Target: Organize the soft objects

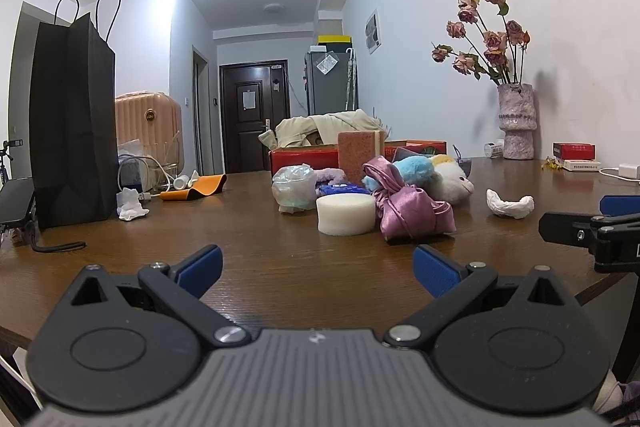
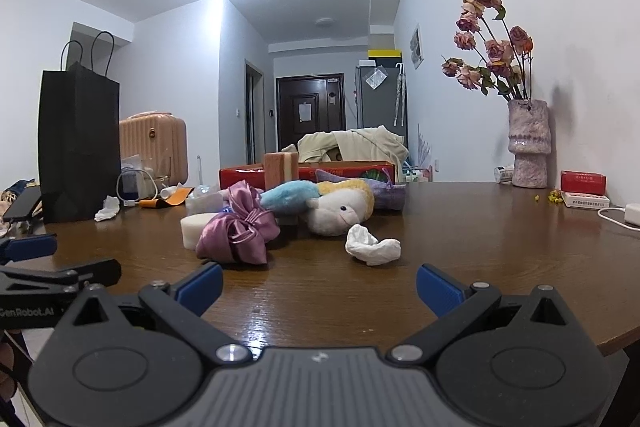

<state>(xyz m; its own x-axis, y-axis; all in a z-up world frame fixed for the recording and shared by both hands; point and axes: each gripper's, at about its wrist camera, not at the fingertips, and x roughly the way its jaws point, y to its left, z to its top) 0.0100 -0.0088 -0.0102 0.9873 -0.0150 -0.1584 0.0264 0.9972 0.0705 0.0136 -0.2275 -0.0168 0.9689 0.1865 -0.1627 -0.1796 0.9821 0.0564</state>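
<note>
Hovering low over the near edge of the table (image 1: 280, 267), both grippers are spread wide and hold nothing: the left gripper (image 1: 318, 269) and the right gripper (image 2: 320, 287) each show bare wood between their blue fingers (image 1: 200, 265).

The soft things sit in a loose heap ahead of the fingers, well out of reach for now. Straight ahead of the left gripper lies the round sponge (image 1: 346, 214), with the satin pouch (image 1: 412, 209) touching it on the right and a crinkled plastic bag (image 1: 294, 187) just behind on the left. Beyond them are the plush toy (image 1: 444, 177) and a brick-coloured sponge block (image 1: 358, 155) standing upright. The tissue wad (image 2: 372, 245) lies apart, nearest the right fingers and slightly to their right.

All of these look light and yielding. The round sponge should compress and spring back, so a squeeze across its flat sides should hold well. The satin pouch is probably slippery; taking it at the gathered, tied neck (image 2: 250, 223) seems safer than pinching the smooth belly. The plush toy is bulky and floppy, best gripped across its body. The tissue wad weighs almost nothing, may tear or crush, and wants a gentle pinch at its thick middle. Dragging any one piece could tug its neighbours along.
</note>
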